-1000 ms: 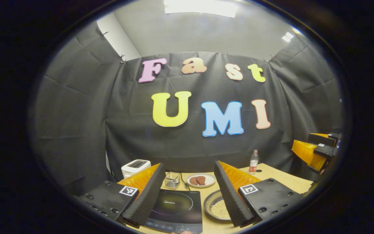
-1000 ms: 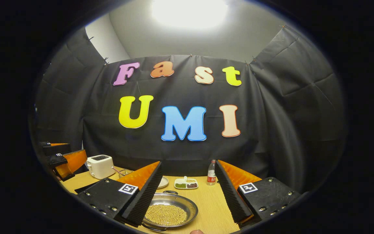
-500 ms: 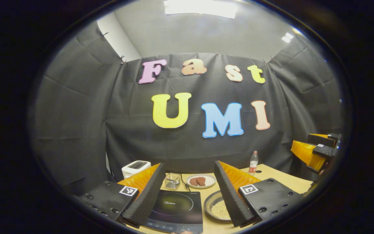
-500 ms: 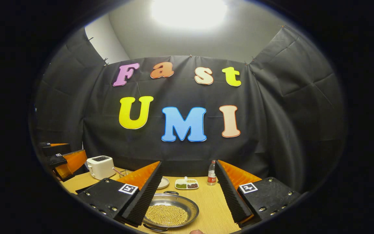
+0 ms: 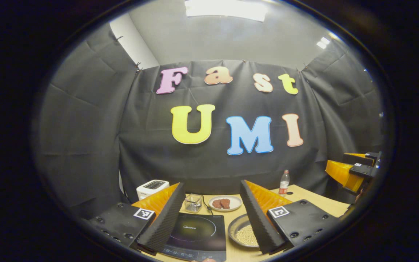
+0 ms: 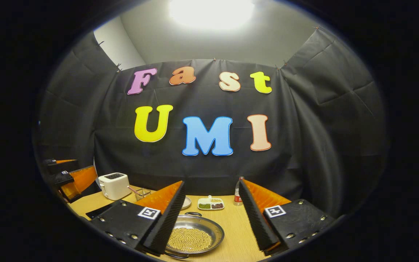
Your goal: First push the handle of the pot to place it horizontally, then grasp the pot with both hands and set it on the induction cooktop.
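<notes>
Pot (image 6: 194, 237): shallow metal pan, beans inside, on desk (image 6: 236, 233) right of induction cooktop (image 5: 197, 234), off it. Left gripper (image 5: 211, 214): jaws released, empty, above cooktop. Right gripper (image 6: 211, 214): jaws released, empty, above pot. Toaster (image 6: 114, 185), bottle (image 5: 284, 182) at desk rear.

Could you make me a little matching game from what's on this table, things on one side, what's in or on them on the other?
Things:
1. Round silver metal pot
2. Small white round plate
3. White divided dish
4. Black flat induction cooktop

What it holds:
A. two reddish-brown pieces of food
B. nothing on its glass top
C. a layer of pale yellow beans
D. green, dark and pale beans in separate sections

Pairs: 1-C, 2-A, 3-D, 4-B
</notes>
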A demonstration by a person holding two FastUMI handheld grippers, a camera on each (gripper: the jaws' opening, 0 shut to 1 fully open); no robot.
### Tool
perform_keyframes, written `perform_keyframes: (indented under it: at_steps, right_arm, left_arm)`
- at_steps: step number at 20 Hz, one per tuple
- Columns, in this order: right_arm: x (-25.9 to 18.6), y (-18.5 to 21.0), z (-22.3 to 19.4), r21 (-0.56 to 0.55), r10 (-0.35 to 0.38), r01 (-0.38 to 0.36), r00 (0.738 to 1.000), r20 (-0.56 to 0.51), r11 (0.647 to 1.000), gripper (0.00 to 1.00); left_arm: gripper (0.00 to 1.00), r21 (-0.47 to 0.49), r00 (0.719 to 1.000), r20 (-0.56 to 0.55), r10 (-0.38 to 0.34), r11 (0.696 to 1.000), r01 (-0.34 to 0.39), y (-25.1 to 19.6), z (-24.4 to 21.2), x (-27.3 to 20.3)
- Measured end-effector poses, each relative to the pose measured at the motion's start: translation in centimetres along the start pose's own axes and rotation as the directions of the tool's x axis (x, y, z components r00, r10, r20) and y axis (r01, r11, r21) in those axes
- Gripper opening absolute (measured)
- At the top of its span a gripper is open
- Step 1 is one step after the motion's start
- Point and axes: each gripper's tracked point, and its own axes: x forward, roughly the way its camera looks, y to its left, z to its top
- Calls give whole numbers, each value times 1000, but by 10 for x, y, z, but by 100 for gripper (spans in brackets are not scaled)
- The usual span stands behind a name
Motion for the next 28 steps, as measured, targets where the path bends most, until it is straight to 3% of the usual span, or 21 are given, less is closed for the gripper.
perform_keyframes:
  at_steps: [2,3,6,7,8,10,12,13,16,18,22,28]
  right_arm:
    - [-2,-1,6,-6,-5,6,1000,13,1000,85]
    - [-1,2,4,-7,1,-1,1000,12,1000,69]
    - [3,3,-2,-16,-3,3,1000,-9,1000,69]
    - [1,0,0,-11,-10,10,1000,-6,1000,33]
    - [2,4,0,-4,2,-2,1000,-13,1000,23]
    - [4,12,-6,-3,30,-30,999,-35,1000,22]
    - [3,0,-6,-9,-6,6,1000,-29,1000,22]
    - [8,4,-10,5,11,-11,999,-34,1000,1]
    - [6,27,-23,30,76,-74,995,-69,997,6]
    - [7,40,-29,49,135,-131,987,-89,990,0]
    - [13,59,-49,84,193,-183,971,-138,980,0]
    - [15,103,-94,118,339,-318,902,-269,941,0]
  left_arm:
    - [98,-1,1000,0,1,1000,-1,-1,0,0]
    - [98,-1,1000,0,2,1000,-2,-1,-1,0]
    - [98,-4,1000,3,7,1000,-7,1,1,0]
    - [98,-1,1000,5,9,1000,-9,2,2,1]
    - [98,1,1000,8,12,1000,-12,3,4,0]
    - [98,0,1000,9,16,1000,-16,4,4,-1]
    - [100,2,1000,8,27,1000,-27,8,4,-3]
    - [99,4,999,8,32,999,-32,9,4,-5]
    - [100,13,999,6,45,999,-45,15,5,-9]
    - [98,21,998,6,60,998,-60,21,6,-13]
    - [99,38,995,12,96,995,-97,34,10,-24]
    - [100,44,985,-2,174,984,-174,63,6,-37]
